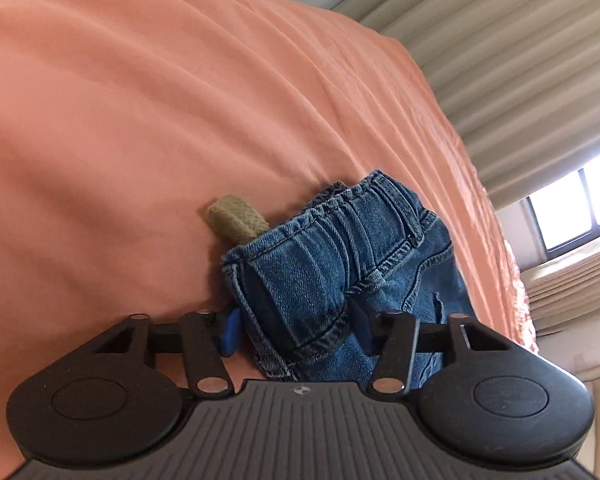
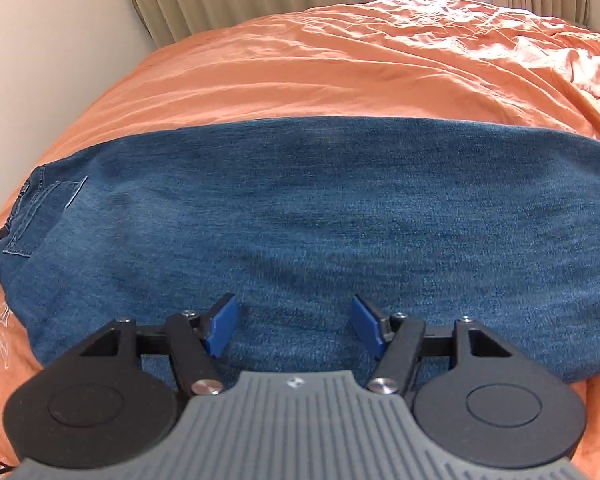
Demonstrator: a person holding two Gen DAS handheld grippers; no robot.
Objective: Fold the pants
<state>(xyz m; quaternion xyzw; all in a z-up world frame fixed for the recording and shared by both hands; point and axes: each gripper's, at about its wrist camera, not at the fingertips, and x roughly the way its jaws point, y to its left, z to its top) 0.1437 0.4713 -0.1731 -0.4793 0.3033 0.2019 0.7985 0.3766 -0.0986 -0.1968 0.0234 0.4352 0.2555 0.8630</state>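
Pants (image 2: 300, 220) lie flat, blue denim; left claw (image 1: 296, 334) pinches waistband, right claw (image 2: 296, 326) spread.

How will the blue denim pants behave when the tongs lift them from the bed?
The pants will probably droop: they lie flat and follow the orange bedsheet. The gathered waistband bunches thickly between the left tongs, so it may hold better than one layer. Denim looks rough, unlikely to slip.

Bare bedsheet (image 1: 140, 120) beyond pants (image 2: 300, 208)
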